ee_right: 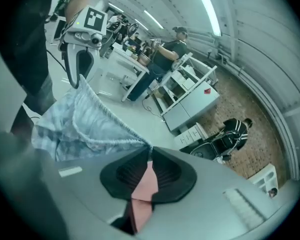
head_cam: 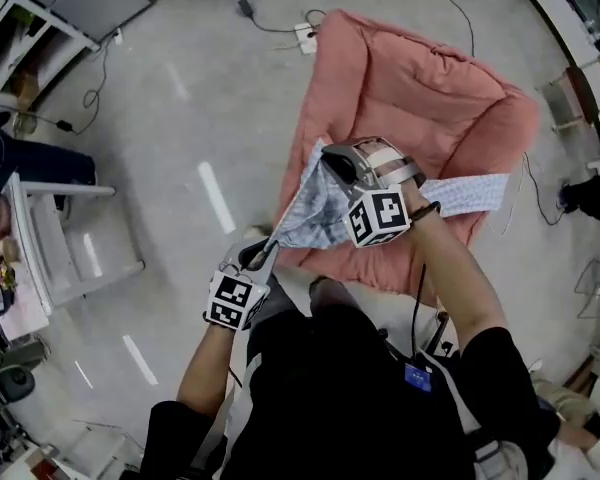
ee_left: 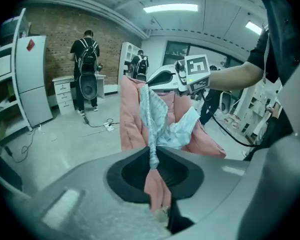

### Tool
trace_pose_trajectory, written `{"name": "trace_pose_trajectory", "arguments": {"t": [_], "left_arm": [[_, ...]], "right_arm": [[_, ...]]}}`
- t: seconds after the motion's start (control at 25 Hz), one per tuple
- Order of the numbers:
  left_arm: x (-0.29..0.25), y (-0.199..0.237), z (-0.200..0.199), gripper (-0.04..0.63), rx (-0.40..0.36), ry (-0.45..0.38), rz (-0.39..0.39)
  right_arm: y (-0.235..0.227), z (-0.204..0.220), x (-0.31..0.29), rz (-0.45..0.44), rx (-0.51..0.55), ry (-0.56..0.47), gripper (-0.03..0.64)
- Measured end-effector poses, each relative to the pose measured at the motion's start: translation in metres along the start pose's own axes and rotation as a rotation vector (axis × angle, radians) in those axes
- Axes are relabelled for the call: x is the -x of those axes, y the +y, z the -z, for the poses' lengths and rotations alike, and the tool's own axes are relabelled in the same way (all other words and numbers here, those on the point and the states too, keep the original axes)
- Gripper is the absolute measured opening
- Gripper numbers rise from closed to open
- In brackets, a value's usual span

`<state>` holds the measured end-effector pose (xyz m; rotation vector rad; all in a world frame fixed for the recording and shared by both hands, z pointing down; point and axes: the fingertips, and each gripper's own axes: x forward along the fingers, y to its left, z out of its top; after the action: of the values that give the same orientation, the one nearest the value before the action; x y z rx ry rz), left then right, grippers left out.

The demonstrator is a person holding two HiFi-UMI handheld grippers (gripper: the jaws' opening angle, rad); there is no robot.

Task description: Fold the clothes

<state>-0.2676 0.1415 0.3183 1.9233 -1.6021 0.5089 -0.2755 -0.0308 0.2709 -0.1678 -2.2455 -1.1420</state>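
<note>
Grey floor point(head_cam: 180, 118) and padded pink mat point(head_cam: 410, 78): soft pale-blue patterned garment point(head_cam: 315, 213), edge stretched near-left to far-right, pinched by left gripper point(head_cam: 263, 258) and right gripper point(head_cam: 330, 160).

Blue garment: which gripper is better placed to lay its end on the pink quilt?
Right, probably. The right gripper, shut on the blue garment, is over the pink quilt. The left gripper holds its end at the quilt's near edge, beside bare floor.
</note>
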Motion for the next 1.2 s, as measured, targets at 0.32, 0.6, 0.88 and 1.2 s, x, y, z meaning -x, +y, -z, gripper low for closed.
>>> {"name": "trace_pose_trajectory", "arguments": {"t": [0.32, 0.6, 0.88, 1.2], "left_arm": [[0.038, 0.011, 0.037, 0.044, 0.207, 0.004, -0.096], [0.063, 0.043, 0.089, 0.043, 0.422, -0.012, -0.12], [0.052, 0.091, 0.143, 0.044, 0.461, 0.064, -0.156], [-0.008, 0.133, 0.191, 0.048, 0.545, 0.129, -0.092]], "right_arm": [[0.018, -0.054, -0.047, -0.135, 0.109, -0.108, 0.035], [0.05, -0.103, -0.096, -0.239, 0.2, -0.134, 0.035], [0.093, -0.095, -0.155, -0.316, 0.24, -0.066, 0.035], [0.138, -0.054, -0.228, -0.381, 0.208, 0.035, 0.035]]}}
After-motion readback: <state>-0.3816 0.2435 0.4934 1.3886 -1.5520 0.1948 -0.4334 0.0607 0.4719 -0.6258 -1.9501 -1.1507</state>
